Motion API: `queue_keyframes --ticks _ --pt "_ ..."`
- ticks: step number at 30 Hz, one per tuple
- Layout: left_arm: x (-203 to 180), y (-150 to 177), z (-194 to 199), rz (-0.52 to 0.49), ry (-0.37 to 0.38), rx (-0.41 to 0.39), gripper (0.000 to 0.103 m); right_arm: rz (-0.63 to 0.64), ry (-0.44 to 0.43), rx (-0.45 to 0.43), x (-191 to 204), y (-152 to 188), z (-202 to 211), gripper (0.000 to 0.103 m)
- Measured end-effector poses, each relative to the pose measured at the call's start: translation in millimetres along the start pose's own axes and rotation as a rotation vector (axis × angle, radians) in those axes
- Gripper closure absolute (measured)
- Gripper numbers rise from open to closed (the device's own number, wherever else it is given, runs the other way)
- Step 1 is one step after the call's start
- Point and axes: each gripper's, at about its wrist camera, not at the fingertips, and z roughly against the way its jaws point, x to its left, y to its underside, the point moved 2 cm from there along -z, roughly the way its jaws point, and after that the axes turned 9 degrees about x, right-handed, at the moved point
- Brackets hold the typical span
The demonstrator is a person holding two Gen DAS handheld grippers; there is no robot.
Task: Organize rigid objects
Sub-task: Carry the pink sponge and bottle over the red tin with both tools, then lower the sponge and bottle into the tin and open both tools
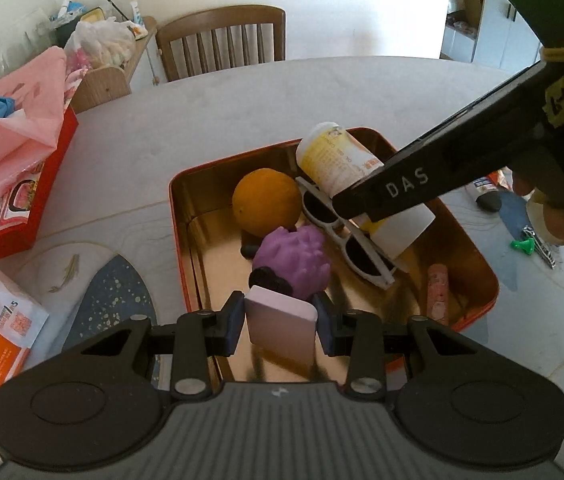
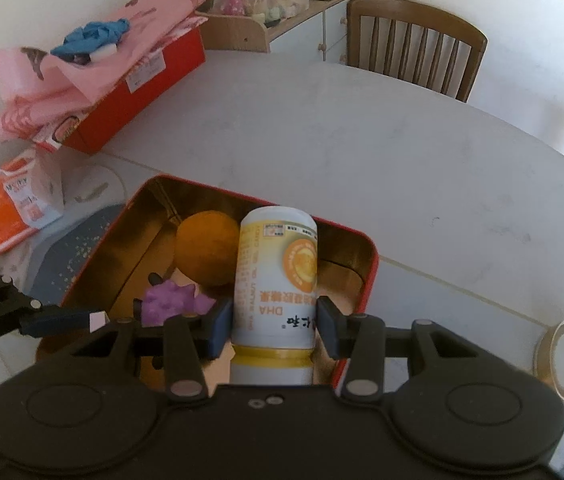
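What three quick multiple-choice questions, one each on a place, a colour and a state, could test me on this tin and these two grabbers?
1. Where are the white sunglasses?
A on the chair
B inside the red tin
C on the pink cloth

2. What colour is the spiky toy?
A purple
B green
C black

3. What is the right gripper doing?
A hanging empty
B clamping the bottle
C holding the orange

B: they lie on the tin's gold floor.
A: plainly purple in both views.
B: both pads press the bottle's sides.
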Motion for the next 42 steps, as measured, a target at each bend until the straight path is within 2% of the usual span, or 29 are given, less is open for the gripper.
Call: queue_keyframes --ticks 5,11,15,24,26,30,36,42 --pt "3.1 0.0 -8.0 0.016 0.001 0.019 0.067 0.015 0.034 0.009 1.3 1.3 -6.3 0.059" --pt "5.1 1.1 -13.4 0.028 -0.007 0.029 0.067 0.017 0.03 0.0 -3.8 4.7 -2.7 0.059" --pt "5.9 -0.2 -14.5 0.039 -0.014 0.035 0.067 -0.005 -0.024 -0.008 -8.3 10.5 7.1 0.057" --pt "6.0 5.3 -9.2 0.068 -0.002 0.041 0.066 -0.015 -0.111 -0.036 -9.5 30.7 34.2 0.046" --pt "4.9 7.0 -6.3 0.073 0.001 0.037 0.065 -0.007 -0.11 -0.046 -8.5 35.7 40.6 0.043" --pt "2.8 9.5 1.4 0.084 -0.006 0.02 0.051 -0.011 -0.128 -0.058 -10.9 44.5 52.4 0.041" --pt "-1.9 10.9 18.6 0.119 0.002 -0.015 0.051 -0.014 -0.138 -0.083 -16.9 58.8 72.2 0.039" --pt "-18.0 7.1 36.8 0.132 0.014 -0.053 0.047 -0.023 -0.158 -0.116 -31.3 77.0 94.7 0.028"
